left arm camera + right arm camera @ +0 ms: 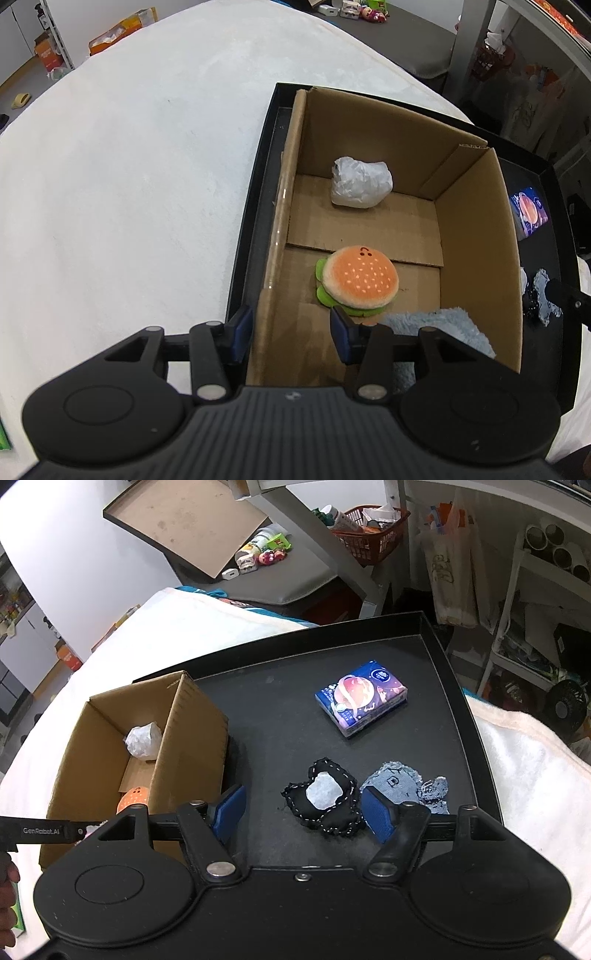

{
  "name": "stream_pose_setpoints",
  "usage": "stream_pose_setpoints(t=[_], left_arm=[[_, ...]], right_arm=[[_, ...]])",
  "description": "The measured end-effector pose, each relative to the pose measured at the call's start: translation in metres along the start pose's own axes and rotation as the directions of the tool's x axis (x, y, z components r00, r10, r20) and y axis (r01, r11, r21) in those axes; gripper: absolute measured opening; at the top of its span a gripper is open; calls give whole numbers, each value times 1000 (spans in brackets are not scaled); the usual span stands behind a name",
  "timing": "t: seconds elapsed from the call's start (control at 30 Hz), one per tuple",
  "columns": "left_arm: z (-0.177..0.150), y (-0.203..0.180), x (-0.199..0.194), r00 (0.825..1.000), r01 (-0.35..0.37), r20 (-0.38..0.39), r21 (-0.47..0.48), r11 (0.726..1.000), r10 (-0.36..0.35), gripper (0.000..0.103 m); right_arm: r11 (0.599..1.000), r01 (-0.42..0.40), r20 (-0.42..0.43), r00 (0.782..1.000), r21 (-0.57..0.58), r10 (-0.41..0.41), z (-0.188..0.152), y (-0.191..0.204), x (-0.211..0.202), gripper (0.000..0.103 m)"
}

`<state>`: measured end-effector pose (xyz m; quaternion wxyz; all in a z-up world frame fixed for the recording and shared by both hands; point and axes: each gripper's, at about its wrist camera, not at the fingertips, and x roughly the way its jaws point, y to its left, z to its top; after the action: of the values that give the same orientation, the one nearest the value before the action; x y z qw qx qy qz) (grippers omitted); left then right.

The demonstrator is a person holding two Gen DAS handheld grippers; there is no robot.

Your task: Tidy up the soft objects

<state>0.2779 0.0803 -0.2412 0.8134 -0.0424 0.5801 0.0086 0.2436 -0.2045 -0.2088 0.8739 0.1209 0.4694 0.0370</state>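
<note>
A cardboard box (476,236) stands on a black tray (280,709). In it lie a plush burger (356,280), a white crumpled bundle (360,182) and a light blue fluffy cloth (439,328). My left gripper (291,332) is open and empty, straddling the box's near left wall. On the tray outside the box lie a black stitched plush (325,797), a blue-grey fabric piece (406,782) and a tissue pack (360,698). My right gripper (303,808) is open and empty, just in front of the black plush.
The tray rests on a white fluffy blanket (129,166). A red basket (369,528), shelves and clutter stand behind the tray. The box also shows in the right wrist view (184,746), left of the right gripper.
</note>
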Motion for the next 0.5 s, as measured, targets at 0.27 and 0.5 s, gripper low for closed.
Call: stream_pose_setpoints(t=[0.27,0.5], left_arm=[[-1,1,0,1000,1,6,14,1000,-1,44],[-2,0,0,1000,1,11,17,1000,-1,45]], right_arm=[[1000,3,-10,1000,11,-3,0,-2,3,69],[1000,22,-17,1000,11,-22,-4,-4,9,69]])
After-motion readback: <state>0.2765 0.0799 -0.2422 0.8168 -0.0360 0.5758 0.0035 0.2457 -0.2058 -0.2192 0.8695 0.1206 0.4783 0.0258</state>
